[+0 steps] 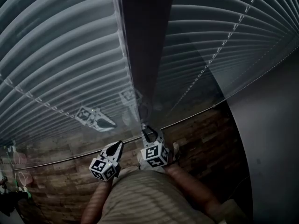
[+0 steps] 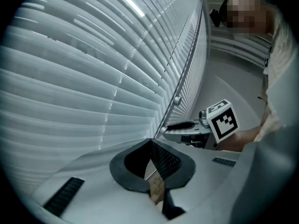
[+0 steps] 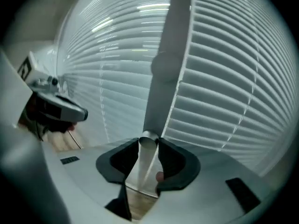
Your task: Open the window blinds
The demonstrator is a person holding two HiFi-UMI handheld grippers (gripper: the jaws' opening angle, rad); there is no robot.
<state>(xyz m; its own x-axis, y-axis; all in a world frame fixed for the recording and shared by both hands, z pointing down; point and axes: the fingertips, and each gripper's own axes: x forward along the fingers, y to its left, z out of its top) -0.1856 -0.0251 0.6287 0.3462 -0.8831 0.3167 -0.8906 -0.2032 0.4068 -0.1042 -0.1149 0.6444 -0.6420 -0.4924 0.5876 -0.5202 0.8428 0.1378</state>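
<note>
Just below the post (image 1: 147, 41) dividing the shut blinds (image 1: 70, 55), the right gripper (image 3: 148, 143) is grasping the wand (image 3: 141, 171), seemingly for the slat-tilting step, which is calling for wrist rolling, while the left gripper (image 2: 150, 143) is idling left of the post, jaws clenched empty.

1. A dark upright post (image 1: 148, 36) runs from the top edge of the head view down to about its middle.
2. A brown wooden plank floor (image 1: 201, 143) spreads below the foot of the post, out to its left and right.
3. A thin pale strip (image 1: 56, 161) curves across the floor, passing just below the post's foot.
4. A plain grey wall (image 1: 271, 139) stands well to the right of the post.
5. Small pink and green things (image 1: 16, 171), too blurred to name, sit far to the post's left, low by the picture's edge.
6. Striped beige cloth (image 1: 140, 199) worn by the person shows straight below the post.
</note>
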